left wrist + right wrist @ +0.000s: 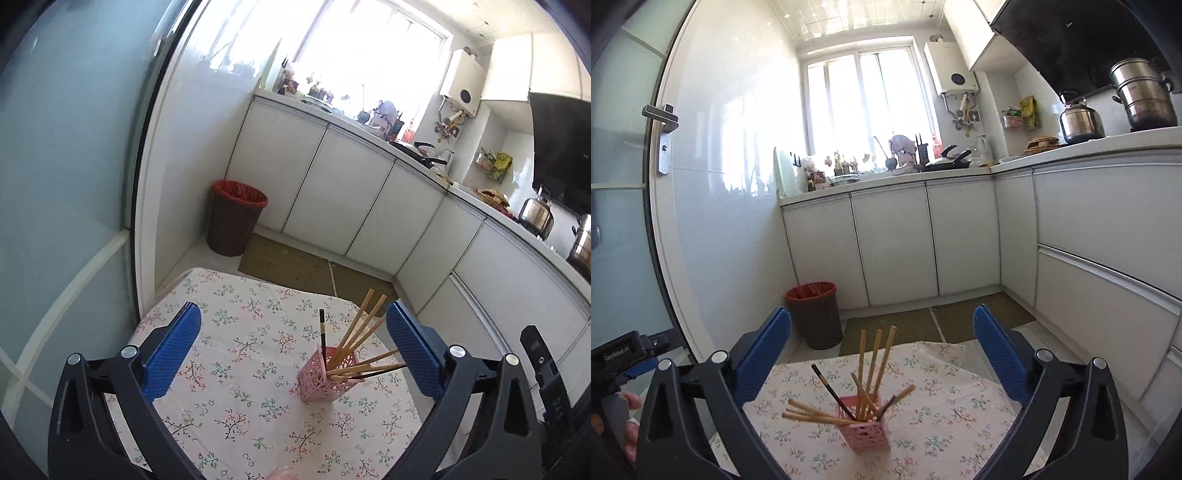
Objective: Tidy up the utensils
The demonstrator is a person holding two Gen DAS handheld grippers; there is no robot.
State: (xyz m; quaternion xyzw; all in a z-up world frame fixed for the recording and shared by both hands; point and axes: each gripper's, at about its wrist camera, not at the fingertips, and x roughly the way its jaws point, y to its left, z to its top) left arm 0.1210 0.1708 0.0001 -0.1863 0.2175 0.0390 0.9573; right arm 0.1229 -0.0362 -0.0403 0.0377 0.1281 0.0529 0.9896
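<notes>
A pink perforated holder (327,376) (866,430) stands upright on the table with the floral cloth (236,369) (945,410). Several wooden chopsticks (360,325) (873,369) and dark ones (322,334) (829,387) lean out of it in different directions. My left gripper (293,326) is open, held above and behind the holder, with nothing between its blue pads (173,350). My right gripper (882,339) is open too, its blue pads (997,350) wide apart above the holder and touching nothing.
A brown bin with a red liner (236,218) (814,314) stands on the floor beyond the table. White cabinets (332,192) (894,240) and a cluttered counter run along the far and right walls. A glass door (62,166) stands at the left. A hand (629,417) shows at the left edge.
</notes>
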